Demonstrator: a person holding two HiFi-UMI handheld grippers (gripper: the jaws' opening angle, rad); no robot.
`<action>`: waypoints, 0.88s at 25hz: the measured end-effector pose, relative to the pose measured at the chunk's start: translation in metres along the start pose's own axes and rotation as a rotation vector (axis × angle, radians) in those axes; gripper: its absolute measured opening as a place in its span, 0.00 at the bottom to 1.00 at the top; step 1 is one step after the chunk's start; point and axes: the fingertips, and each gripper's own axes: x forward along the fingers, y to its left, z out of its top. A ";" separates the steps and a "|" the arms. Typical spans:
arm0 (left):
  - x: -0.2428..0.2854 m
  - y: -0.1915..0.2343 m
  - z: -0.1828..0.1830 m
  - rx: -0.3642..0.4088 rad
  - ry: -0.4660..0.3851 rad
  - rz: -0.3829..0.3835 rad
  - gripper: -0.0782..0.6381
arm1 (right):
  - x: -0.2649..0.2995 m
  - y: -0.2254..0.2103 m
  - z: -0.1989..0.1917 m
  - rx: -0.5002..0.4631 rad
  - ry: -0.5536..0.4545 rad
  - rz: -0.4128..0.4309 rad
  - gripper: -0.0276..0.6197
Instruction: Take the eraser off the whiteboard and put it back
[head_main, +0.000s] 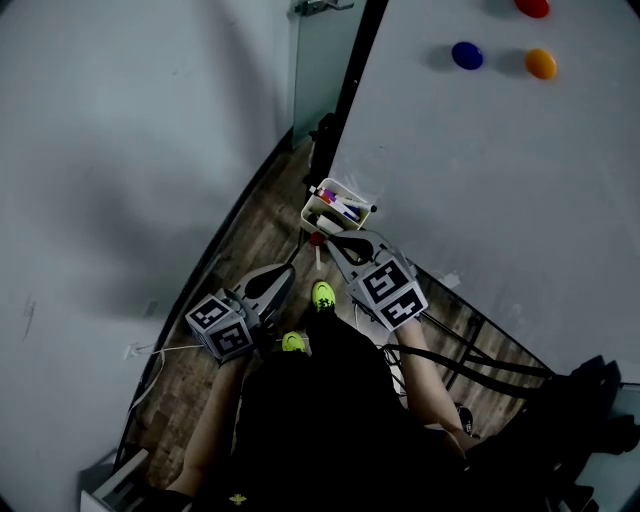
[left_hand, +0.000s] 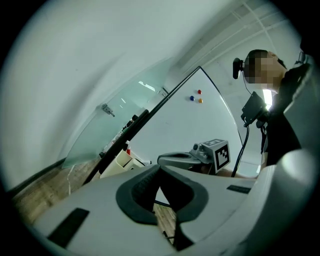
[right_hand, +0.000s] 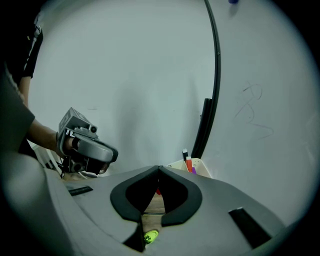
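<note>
The whiteboard (head_main: 480, 170) fills the right of the head view, and a cream tray (head_main: 318, 212) with markers hangs at its lower left corner. I cannot make out the eraser in any view. My right gripper (head_main: 335, 240) points down just in front of the tray. Its jaws are shut tip to tip (right_hand: 160, 168) with nothing clamped between them. A small red-tipped thing (head_main: 316, 239) shows just beside and below its tips. My left gripper (head_main: 290, 270) is held lower left, level, and is also shut (left_hand: 160, 167) and empty.
Blue (head_main: 467, 55), orange (head_main: 541, 63) and red (head_main: 531, 7) magnets sit high on the board. The board's black frame (head_main: 345, 90) runs down to a wooden floor (head_main: 250, 240). A pale wall (head_main: 120, 150) curves on the left. Cables and black stand legs (head_main: 470, 360) lie near my feet.
</note>
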 end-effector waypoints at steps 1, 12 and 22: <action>-0.002 -0.003 -0.001 0.004 0.003 -0.004 0.12 | -0.003 0.003 0.000 0.001 -0.002 -0.006 0.04; -0.031 -0.036 -0.015 0.022 0.023 -0.056 0.12 | -0.033 0.054 -0.001 0.000 -0.014 -0.069 0.04; -0.048 -0.046 -0.026 0.021 -0.005 -0.033 0.12 | -0.045 0.065 -0.009 0.002 -0.027 -0.067 0.04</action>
